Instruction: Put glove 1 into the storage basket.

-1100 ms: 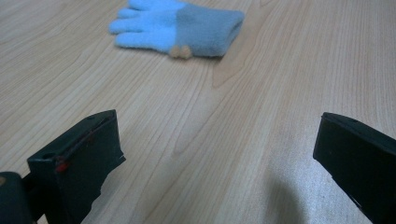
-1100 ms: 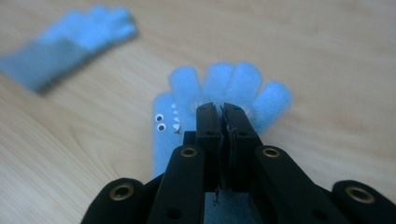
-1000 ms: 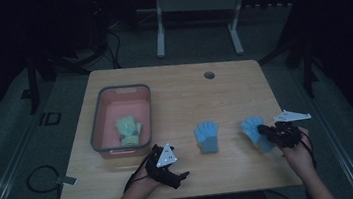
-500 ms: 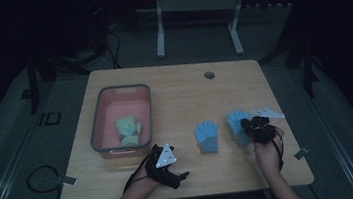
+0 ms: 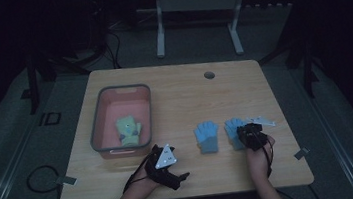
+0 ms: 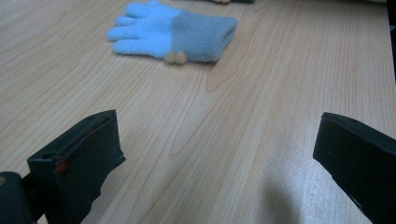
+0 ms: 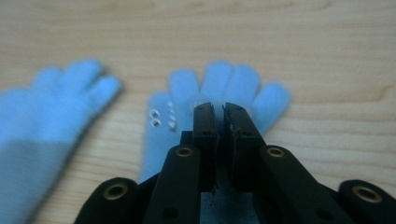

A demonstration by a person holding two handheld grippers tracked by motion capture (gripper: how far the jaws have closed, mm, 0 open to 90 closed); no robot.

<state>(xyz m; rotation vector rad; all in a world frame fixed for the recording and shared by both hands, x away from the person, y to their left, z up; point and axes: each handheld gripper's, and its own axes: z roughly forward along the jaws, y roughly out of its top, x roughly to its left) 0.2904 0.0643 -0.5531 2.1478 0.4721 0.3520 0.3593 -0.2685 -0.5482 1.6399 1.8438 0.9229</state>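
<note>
On the wooden worktop (image 5: 174,94) two light blue gloves lie side by side near the person's edge, fingers pointing away from the person. Over the right-hand glove (image 5: 233,129) hangs the right gripper (image 5: 249,132), held in the person's right hand (image 5: 257,156); in the right gripper view its two black jaws stand almost together with only a thin slit between them, their tips over the palm of that glove (image 7: 224,93) just below its fingers, and nothing is seen caught between them. Whether the tips touch the fabric cannot be told. The other blue glove (image 5: 207,136) lies just to its left, apart from it; in the left gripper view it shows with a grey-blue cuff (image 6: 173,30). The left gripper (image 5: 173,173) rests low near the front edge of the worktop, its jaws spread wide over bare wood, holding nothing. Farther left sits a pink bin (image 5: 101,119) with a grey rim, and a pale green glove (image 5: 128,130) lies inside it
</note>
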